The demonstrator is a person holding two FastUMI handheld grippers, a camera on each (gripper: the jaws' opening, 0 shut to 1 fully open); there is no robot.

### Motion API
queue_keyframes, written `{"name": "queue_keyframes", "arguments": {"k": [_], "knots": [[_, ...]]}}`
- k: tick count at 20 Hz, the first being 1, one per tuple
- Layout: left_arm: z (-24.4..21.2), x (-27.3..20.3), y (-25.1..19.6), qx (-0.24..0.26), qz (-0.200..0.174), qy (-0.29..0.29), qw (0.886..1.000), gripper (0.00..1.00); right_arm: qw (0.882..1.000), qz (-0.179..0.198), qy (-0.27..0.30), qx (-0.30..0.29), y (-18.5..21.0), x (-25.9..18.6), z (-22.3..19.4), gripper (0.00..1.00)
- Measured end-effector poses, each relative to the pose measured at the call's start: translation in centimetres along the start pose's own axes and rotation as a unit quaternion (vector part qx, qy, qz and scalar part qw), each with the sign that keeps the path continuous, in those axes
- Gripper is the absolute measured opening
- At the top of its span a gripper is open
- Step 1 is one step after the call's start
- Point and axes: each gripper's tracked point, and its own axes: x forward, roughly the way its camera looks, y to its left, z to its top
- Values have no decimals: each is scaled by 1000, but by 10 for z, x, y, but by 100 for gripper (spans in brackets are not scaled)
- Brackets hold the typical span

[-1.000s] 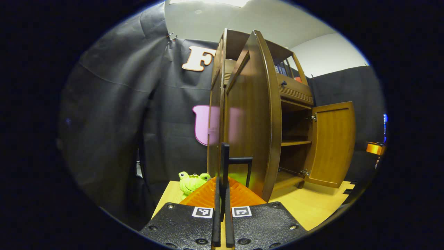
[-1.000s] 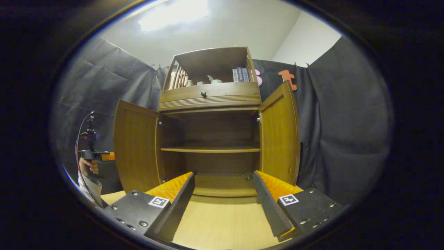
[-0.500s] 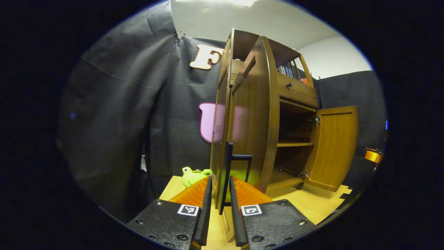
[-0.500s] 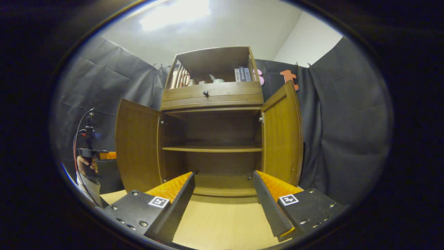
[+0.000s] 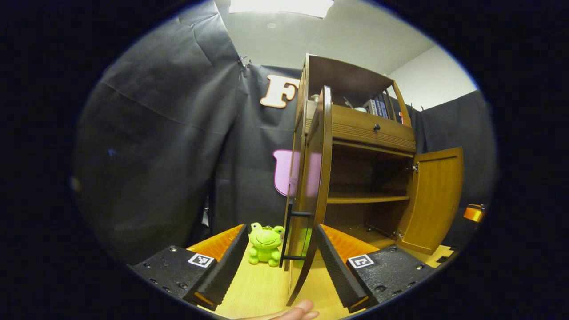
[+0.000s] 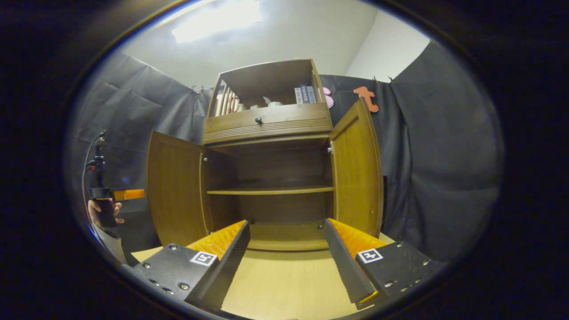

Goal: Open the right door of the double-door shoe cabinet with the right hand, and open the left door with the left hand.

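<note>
- The left gripper (image 5: 281, 258) has let go of the left door's (image 5: 316, 178) handle (image 5: 289, 235); its fingers now spread wide.
- The right gripper (image 6: 286, 262) hangs open before the cabinet (image 6: 269, 129); both doors stand open, so the task looks done.

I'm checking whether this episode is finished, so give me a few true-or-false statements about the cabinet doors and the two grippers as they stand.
1. Both lower doors stand open. True: the left door and the right door are swung out from the shoe cabinet.
2. The left gripper is shut on the door handle. False: its fingers are spread, with the handle between them and untouched.
3. The right gripper is open. True.
4. Shoes sit on the middle shelf. False: it is bare.
5. A green frog toy sits beside the cabinet. True.
</note>
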Motion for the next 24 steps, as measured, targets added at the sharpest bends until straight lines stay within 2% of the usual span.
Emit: {"name": "queue_keyframes", "arguments": {"k": [1,2,3,4,6,7,8,12,14,15,17,18,19,23,24], "knots": [[5,-5,-5,5,7,-4,1000,94,1000,0,2,1,-2,-1,-1,99],[9,-9,-11,11,11,-7,1000,88,1000,-2,3,3,-3,-1,-2,100],[16,-14,-23,20,8,-13,1000,94,1000,0,4,7,-4,-1,-4,100],[25,-19,-36,29,0,-20,999,88,1000,4,7,9,-2,-1,-6,99],[39,-27,-67,32,-24,-42,998,89,1000,9,10,6,-1,-2,-9,99],[48,-30,-87,31,-40,-54,997,88,1000,11,11,5,-1,-2,-8,95],[51,-31,-105,29,-54,-58,996,89,1000,12,13,3,-1,-3,-8,99],[48,-20,-160,34,-84,-68,994,91,1000,22,-3,-1,-2,-5,10,99],[41,-6,-181,38,-84,-61,994,93,1000,21,-13,-8,-3,-2,21,95],[34,3,-190,38,-83,-51,995,93,1000,22,-14,-15,-3,1,23,99],[16,18,-205,35,-80,-23,996,94,1000,17,-9,-18,-8,9,24,95],[9,26,-214,36,-83,-11,996,94,1000,12,-6,-17,-11,12,24,99],[3,36,-224,40,-85,-4,996,94,1000,8,-4,-15,-15,13,24,95],[-20,63,-253,48,-93,18,994,96,1000,-10,8,-16,-26,29,21,99],[-25,69,-262,47,-99,22,994,96,1000,-15,9,-17,-30,34,21,95]]}}
